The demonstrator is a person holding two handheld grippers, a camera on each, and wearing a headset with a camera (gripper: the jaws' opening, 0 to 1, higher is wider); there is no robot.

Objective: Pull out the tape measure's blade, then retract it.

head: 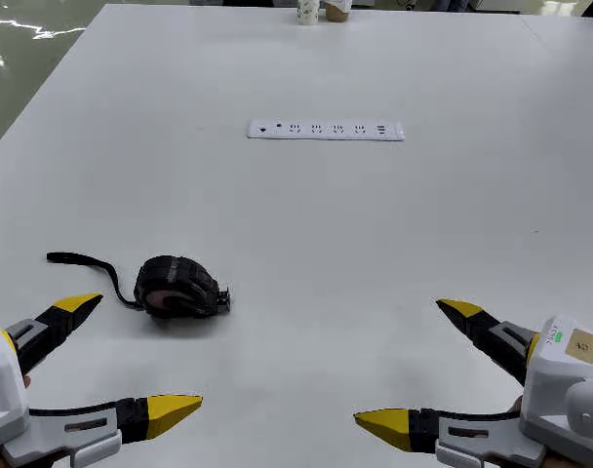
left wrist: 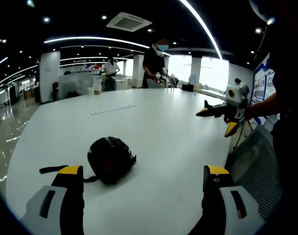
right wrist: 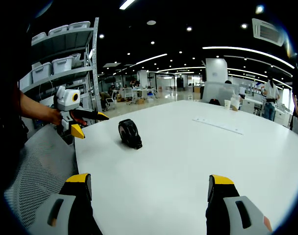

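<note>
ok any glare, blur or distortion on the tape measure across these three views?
Head view: even light, tape measure sharp with a faint shadow, glare on the floor. Left gripper view: fisheye bows the table, windows are blown out, and the tape measure reads dark with little detail. Right gripper view: same bowing, tape measure crisp.

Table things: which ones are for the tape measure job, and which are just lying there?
For the job: tape measure, left gripper, right gripper, both open.
Just lying about: power strip, two cups at the far edge.
</note>
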